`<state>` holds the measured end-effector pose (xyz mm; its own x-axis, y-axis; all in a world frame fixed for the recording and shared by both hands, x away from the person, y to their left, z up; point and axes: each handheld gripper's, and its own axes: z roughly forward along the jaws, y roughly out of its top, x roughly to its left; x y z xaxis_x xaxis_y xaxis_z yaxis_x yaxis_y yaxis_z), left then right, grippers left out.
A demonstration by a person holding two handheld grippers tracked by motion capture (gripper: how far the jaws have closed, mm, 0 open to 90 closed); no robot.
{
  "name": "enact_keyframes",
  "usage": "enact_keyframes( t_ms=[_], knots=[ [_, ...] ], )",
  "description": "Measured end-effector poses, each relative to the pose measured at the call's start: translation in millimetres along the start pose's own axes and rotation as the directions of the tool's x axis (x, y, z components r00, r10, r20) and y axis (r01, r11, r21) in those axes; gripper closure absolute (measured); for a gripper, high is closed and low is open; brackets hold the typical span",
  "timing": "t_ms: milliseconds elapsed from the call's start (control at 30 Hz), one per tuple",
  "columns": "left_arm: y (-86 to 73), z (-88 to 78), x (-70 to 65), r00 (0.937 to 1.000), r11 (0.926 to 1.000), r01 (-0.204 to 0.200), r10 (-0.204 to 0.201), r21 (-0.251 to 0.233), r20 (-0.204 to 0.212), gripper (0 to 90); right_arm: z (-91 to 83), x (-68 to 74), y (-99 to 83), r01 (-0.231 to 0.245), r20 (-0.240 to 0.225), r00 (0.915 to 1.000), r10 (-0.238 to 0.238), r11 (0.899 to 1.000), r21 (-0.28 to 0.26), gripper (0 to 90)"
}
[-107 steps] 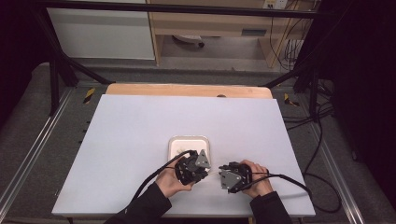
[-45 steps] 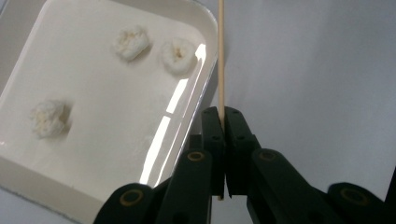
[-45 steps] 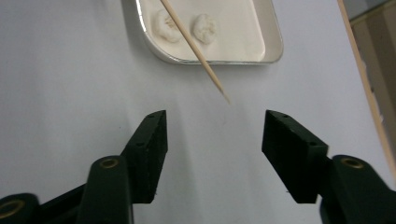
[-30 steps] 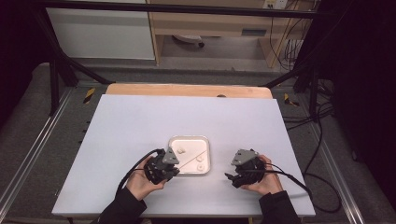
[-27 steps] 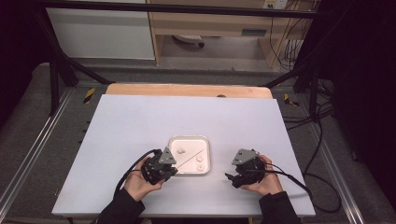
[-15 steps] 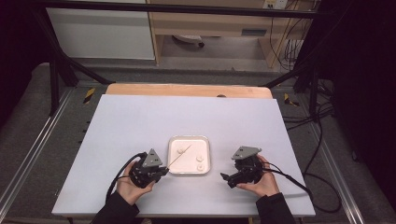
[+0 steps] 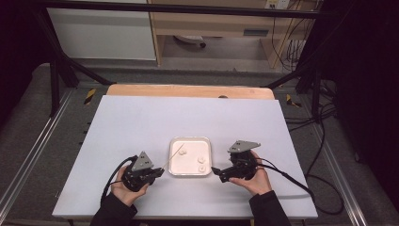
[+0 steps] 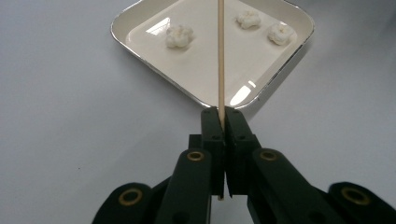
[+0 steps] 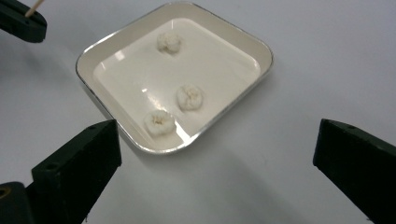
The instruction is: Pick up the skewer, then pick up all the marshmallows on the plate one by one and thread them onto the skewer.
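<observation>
A square white tray (image 7: 190, 145) near the table's front edge holds three small white puffed pieces (image 7: 183, 152). Left of it, my left gripper (image 7: 157, 172) is shut on a thin wooden skewer (image 7: 171, 157) that slants over the tray's left edge. In the left gripper view the jaws pinch the skewer (image 8: 221, 56), which points across the tray (image 8: 187, 65) between the pieces (image 8: 180, 36). To the tray's right, my right gripper (image 7: 216, 172) stands open; its jaws have just been opening, nothing between them. Its own view has the right gripper (image 9: 215, 135) straddling the tray's (image 9: 219, 60) near corner.
The white tabletop (image 7: 141, 122) stretches far beyond the tray. A wooden strip (image 7: 188, 91) runs along its far edge. Black cables (image 7: 287, 176) trail from both grippers toward the front. The left gripper's tip (image 9: 21, 21) shows at the top left of the right gripper view.
The two grippers, close together in front of the tray earlier, have drawn apart. My left gripper has moved left with the skewer. The right gripper's jaws have spread wider.
</observation>
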<state>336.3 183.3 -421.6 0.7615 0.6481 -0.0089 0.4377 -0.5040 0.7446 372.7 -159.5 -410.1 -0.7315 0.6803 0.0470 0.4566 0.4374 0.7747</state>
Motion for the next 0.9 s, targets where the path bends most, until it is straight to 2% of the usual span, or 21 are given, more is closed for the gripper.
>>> enact_keyframes(
  t_ms=[367, 667, 767, 900],
  knots=[
    [-4.3, -2.9, 3.9, 0.9998, 0.9994, 0.020, -0.020, -0.026, -0.004, 88.1, 17.0, 5.5, 24.0, -0.035, -0.015, 0.9993, 0.034, 0.997, -0.070, 2.1],
    [-5.2, -3.4, 3.9, 0.9996, 0.9990, 0.025, -0.026, -0.037, -0.007, 88.0, 35.7, 4.3, 30.2, -0.049, -0.020, 0.9987, 0.048, 0.997, -0.059, 5.7],
    [-5.0, -2.4, 3.3, 0.9997, 0.9990, 0.025, -0.025, -0.036, -0.001, 88.0, 45.5, 4.9, 31.6, -0.059, -0.048, 0.9972, 0.057, 0.997, -0.043, 11.0],
    [-5.2, -1.9, 3.2, 0.9996, 0.9990, 0.026, -0.026, -0.036, -0.003, 88.0, 54.1, 5.4, 30.3, -0.048, -0.057, 0.9973, 0.047, 0.998, -0.029, 16.7]
  ],
)
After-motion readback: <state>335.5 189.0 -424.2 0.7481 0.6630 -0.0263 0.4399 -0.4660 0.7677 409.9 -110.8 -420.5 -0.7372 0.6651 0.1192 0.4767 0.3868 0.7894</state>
